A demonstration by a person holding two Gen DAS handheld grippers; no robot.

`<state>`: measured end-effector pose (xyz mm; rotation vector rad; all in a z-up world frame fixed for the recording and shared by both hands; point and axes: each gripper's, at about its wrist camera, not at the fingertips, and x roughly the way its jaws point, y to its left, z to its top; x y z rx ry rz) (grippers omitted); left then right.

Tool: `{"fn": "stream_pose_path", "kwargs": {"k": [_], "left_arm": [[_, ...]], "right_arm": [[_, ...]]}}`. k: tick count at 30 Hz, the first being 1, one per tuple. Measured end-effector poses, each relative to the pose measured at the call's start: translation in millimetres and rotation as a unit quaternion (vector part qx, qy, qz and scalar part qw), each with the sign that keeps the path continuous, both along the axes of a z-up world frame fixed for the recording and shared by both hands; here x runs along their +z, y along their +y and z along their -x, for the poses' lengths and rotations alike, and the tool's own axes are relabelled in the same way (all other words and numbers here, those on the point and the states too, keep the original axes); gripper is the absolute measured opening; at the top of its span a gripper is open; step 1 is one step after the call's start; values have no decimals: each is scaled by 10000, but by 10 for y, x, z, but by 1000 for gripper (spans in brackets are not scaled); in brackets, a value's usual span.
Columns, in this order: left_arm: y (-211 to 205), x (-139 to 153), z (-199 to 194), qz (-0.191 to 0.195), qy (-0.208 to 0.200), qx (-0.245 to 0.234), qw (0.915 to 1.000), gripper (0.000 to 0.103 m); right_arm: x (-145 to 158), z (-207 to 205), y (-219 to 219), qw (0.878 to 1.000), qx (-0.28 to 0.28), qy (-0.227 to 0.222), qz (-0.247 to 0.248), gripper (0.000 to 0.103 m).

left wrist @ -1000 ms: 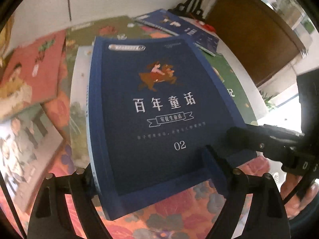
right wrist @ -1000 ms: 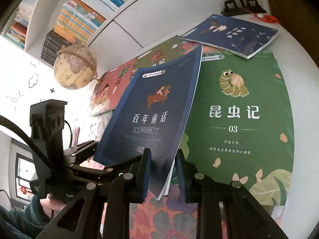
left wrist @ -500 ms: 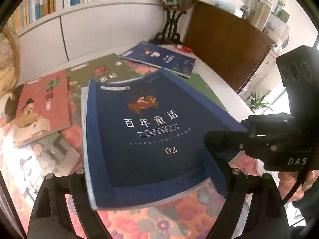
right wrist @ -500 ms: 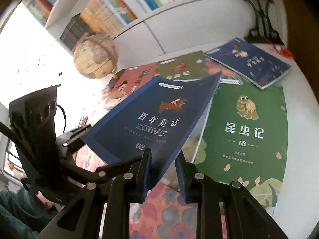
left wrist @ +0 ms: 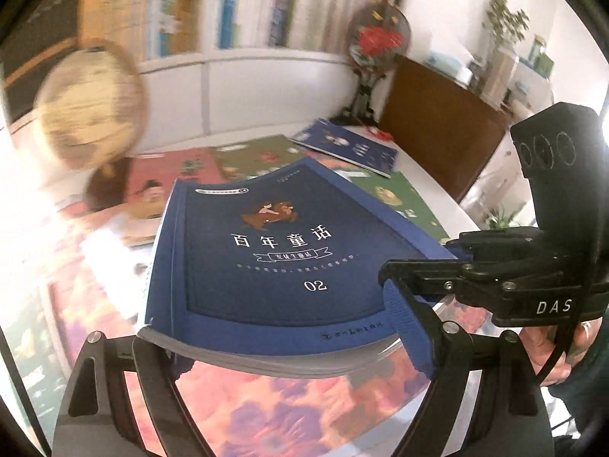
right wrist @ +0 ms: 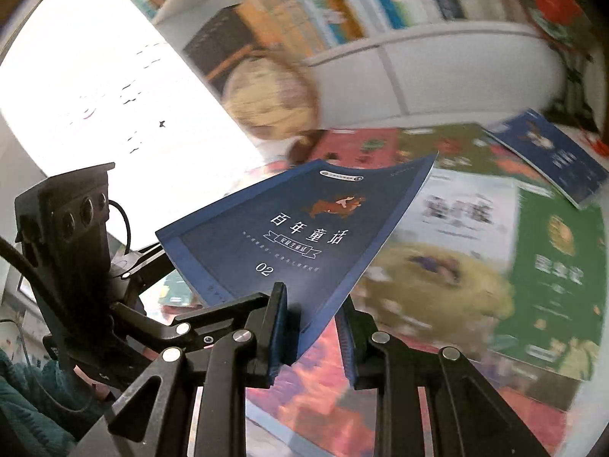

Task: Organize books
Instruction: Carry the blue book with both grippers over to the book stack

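A dark blue book marked 02 (left wrist: 278, 259) is held up off the table, nearly level, its front cover up. My left gripper (left wrist: 281, 346) spans the book's near edge, its jaws wide apart on either side of it. My right gripper (right wrist: 312, 327) is shut on the book's lower right corner (right wrist: 304, 262); it also shows in the left wrist view (left wrist: 426, 278). Other books lie flat on the table: a green one (right wrist: 555, 278), a second blue one (left wrist: 346, 144) and a pink one (left wrist: 160, 182).
A globe (left wrist: 87, 99) stands at the back left of the table. A bookshelf (left wrist: 213, 3) full of upright books runs along the wall behind. A round ornament on a black stand (left wrist: 377, 42) and a brown cabinet (left wrist: 437, 118) are at the back right.
The blue book has been lifted higher and tipped toward level, both grippers rising with it. The views now take in the globe and the bookshelf.
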<state>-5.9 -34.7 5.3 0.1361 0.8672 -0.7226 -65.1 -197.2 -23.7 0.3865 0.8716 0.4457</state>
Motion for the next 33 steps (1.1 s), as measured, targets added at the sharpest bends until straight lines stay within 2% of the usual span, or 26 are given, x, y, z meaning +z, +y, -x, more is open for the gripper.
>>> {"fn": "stream_pose_path", "kwargs": {"k": [5,9,18,25,28,33], "left_arm": [[743,177,3,-8,-190,503,9986,84],[1377,222,-37,-20,-234,919,9955,84],[2489,97,-134,-28,-150,1622,9866,84],[2964,-228,-336,-33,157,1826,9831,84],[3058,-355,-401,-89,255,1809,9831,84],[3235,-512,-410,128,617,1900,9798,84]], "right_arm": [[228,-206,720,9986,485,-212,-32,24],[300,-384,1316,9959,863,-272,-70,24],[210,-801,2451,9872,1585,-134,-84,25],[-126,-1130,2986,9833,1805,217,12,26],[-279,-1220,3080,9834,1772,376,51,26],[-428,-1275,3098,9850,1595,654,-98,26]]}}
